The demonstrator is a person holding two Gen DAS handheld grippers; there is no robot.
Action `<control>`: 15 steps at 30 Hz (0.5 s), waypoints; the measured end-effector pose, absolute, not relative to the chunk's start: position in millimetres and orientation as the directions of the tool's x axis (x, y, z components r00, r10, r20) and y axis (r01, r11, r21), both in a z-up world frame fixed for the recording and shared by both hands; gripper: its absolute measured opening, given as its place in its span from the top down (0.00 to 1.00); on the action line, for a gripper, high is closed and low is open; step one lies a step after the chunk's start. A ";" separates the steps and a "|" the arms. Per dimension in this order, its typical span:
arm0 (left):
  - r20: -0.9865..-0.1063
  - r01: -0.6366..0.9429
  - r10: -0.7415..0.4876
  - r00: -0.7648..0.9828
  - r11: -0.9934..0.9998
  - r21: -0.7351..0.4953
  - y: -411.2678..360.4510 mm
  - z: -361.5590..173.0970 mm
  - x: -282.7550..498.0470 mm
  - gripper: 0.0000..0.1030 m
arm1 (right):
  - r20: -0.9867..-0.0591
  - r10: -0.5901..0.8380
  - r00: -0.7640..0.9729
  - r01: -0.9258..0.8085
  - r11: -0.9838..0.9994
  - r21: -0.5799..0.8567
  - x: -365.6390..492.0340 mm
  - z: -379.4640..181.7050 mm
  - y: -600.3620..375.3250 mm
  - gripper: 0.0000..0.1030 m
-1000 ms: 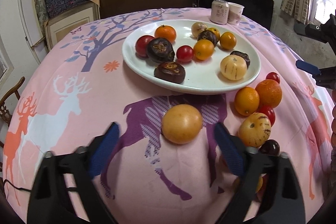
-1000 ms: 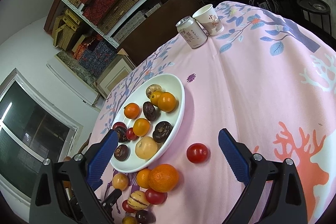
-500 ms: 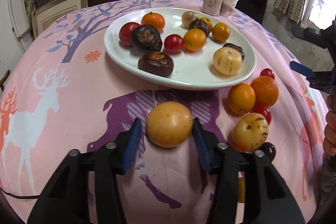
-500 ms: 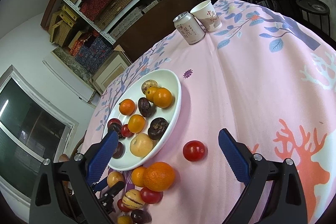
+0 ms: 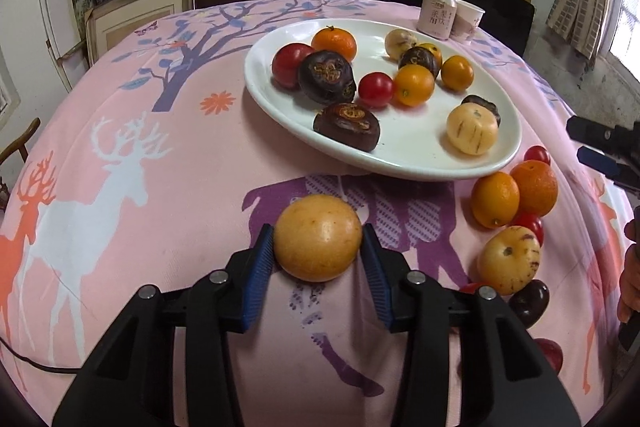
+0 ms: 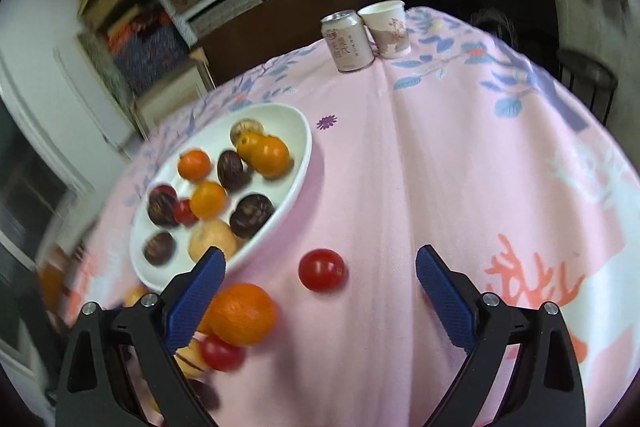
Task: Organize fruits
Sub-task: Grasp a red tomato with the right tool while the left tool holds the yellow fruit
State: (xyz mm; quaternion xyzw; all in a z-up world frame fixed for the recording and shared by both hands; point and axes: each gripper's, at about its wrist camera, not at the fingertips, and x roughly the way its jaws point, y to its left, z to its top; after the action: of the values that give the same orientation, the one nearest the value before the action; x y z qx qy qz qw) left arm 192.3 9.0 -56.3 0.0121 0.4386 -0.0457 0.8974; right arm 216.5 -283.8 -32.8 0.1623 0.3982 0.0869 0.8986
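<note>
My left gripper (image 5: 318, 241) is shut on a round yellow-orange fruit (image 5: 318, 237), both blue pads pressing its sides just above the pink cloth, in front of the white plate (image 5: 404, 163). The plate holds several fruits: oranges, red tomatoes, dark purple ones and pale striped ones. In the right wrist view my right gripper (image 6: 320, 269) stands open, a red tomato (image 6: 322, 270) lying on the cloth between its fingers, untouched. A large orange (image 6: 242, 314) sits by its left finger. The plate (image 6: 296, 183) lies up and to the left.
Loose fruits cluster right of the plate: two oranges (image 5: 514, 193), a speckled yellow fruit (image 5: 508, 261), tomatoes, a dark one. A can (image 6: 347, 41) and paper cup (image 6: 387, 29) stand at the table's far edge. Shelves and boxes lie behind. The right wrist view is blurred.
My left gripper closed from wide open onto the yellow-orange fruit. The right gripper rolled, so plate and tomato shifted in its view; its fingers stayed open.
</note>
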 end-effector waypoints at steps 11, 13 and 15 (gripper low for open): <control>-0.790 0.095 -0.054 0.610 0.996 0.005 6.8 -57.9 190.9 0.58 | -0.707 0.344 0.618 -0.044 0.913 0.406 223.7 -47.5 -288.1 0.52; -0.792 0.095 -0.053 0.609 0.995 0.006 6.4 -58.4 191.1 0.58 | -0.709 0.333 0.622 -0.045 0.919 0.392 222.8 -47.5 -284.7 0.52; -0.791 0.095 -0.054 0.609 0.995 0.005 6.6 -58.3 191.2 0.58 | -0.714 0.329 0.618 -0.039 0.920 0.390 223.9 -49.6 -284.4 0.52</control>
State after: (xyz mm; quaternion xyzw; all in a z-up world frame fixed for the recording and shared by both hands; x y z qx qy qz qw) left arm 191.2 6.6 -58.3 0.0232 0.4403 -0.0414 0.8966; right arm 223.9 -284.4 -49.6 0.1708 0.4243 0.1044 0.8831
